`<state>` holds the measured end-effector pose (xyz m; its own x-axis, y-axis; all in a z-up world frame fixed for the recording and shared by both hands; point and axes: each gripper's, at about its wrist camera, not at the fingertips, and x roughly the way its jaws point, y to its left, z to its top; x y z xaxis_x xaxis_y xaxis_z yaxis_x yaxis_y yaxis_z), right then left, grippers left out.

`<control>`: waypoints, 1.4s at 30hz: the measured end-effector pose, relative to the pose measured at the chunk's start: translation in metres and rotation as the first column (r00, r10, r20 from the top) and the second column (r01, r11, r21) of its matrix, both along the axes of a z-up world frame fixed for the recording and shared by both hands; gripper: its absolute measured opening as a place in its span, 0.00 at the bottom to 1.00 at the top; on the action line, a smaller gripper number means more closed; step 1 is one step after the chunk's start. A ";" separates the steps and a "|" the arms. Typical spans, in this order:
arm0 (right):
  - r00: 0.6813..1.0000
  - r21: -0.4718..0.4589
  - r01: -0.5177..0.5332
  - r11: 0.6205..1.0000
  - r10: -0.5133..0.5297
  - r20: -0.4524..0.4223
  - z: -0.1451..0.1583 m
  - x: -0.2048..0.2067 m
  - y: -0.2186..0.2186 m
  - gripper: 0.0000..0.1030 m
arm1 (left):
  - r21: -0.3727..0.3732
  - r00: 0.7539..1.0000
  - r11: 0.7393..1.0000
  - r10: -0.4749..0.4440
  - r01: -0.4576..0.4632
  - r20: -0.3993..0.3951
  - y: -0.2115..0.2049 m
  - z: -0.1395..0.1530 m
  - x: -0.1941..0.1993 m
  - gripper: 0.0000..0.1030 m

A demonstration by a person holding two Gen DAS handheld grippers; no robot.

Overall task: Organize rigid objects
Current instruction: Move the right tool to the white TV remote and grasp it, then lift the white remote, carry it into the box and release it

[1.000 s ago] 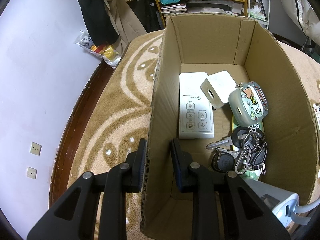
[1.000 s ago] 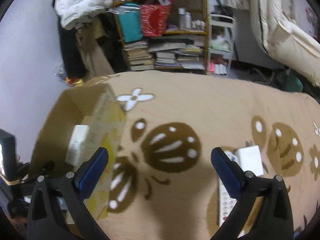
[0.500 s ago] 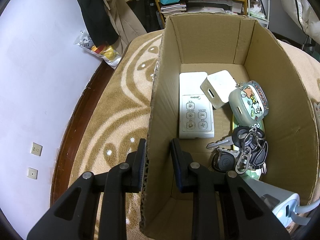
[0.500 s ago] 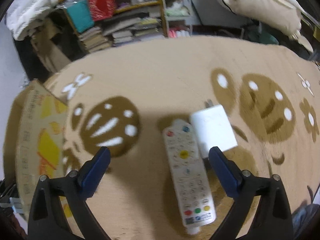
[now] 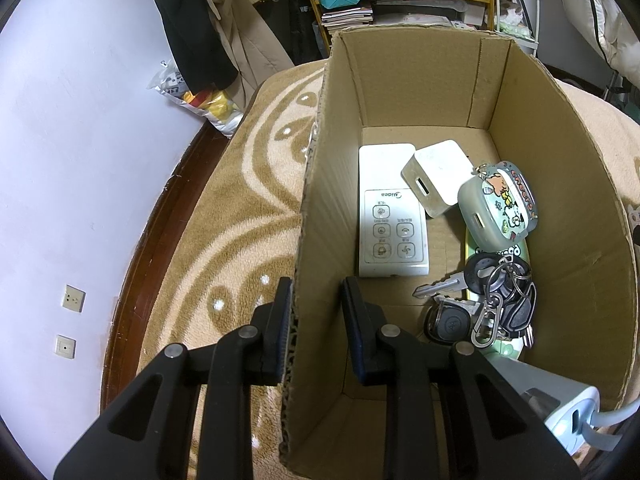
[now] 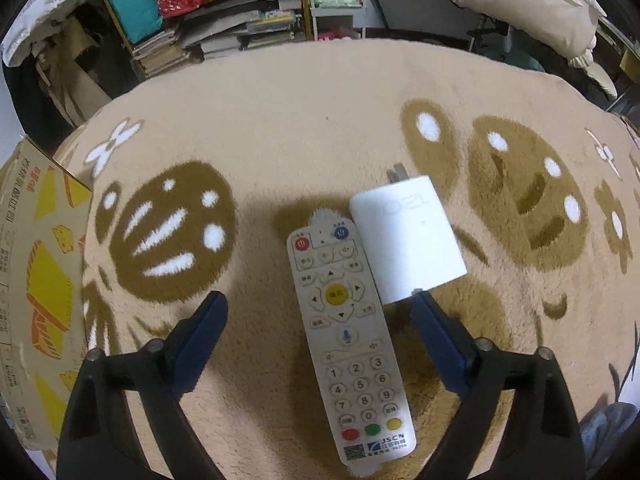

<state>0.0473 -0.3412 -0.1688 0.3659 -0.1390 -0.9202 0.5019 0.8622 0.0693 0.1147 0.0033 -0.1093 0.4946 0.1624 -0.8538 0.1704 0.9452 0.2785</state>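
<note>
My left gripper (image 5: 314, 300) is shut on the left wall of the open cardboard box (image 5: 420, 80), one finger outside and one inside. In the box lie a white fan remote (image 5: 390, 220), a white adapter (image 5: 436, 176), a cartoon earbud case (image 5: 498, 204) and a bunch of keys (image 5: 492, 304). My right gripper (image 6: 320, 312) points down at the carpet, its jaws closing. A long white TV remote (image 6: 348, 320) lies between its fingers, untouched by the pads. A white plug charger (image 6: 404, 240) lies beside the remote, at the right fingertip (image 6: 424, 312).
The box's printed outer side (image 6: 36, 280) shows at the left of the right wrist view. A pale grey device (image 5: 560, 412) sits at the box's near right corner. Cluttered shelves (image 6: 240, 20), hanging clothes (image 5: 200, 32) and a wall (image 5: 80, 160) ring the patterned carpet (image 6: 280, 120).
My right gripper has swung right and down, from beside the box to over the TV remote and the charger, and its jaws have narrowed a little. The left gripper has not moved.
</note>
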 end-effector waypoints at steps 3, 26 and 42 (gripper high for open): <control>1.000 0.062 0.012 0.998 -0.011 -0.011 -0.008 -0.003 -0.005 0.81 | -0.001 1.000 1.000 0.001 -0.001 -0.001 0.000 0.000 0.000 0.24; 0.999 -0.003 -0.002 1.000 0.002 -0.037 -0.014 0.006 0.006 0.48 | 0.005 1.000 1.000 -0.001 0.001 0.000 0.000 0.000 0.001 0.24; 1.000 -0.035 -0.002 0.999 0.003 0.013 -0.006 0.009 0.016 0.44 | 0.006 1.000 1.000 -0.002 0.002 0.000 -0.001 0.001 0.001 0.24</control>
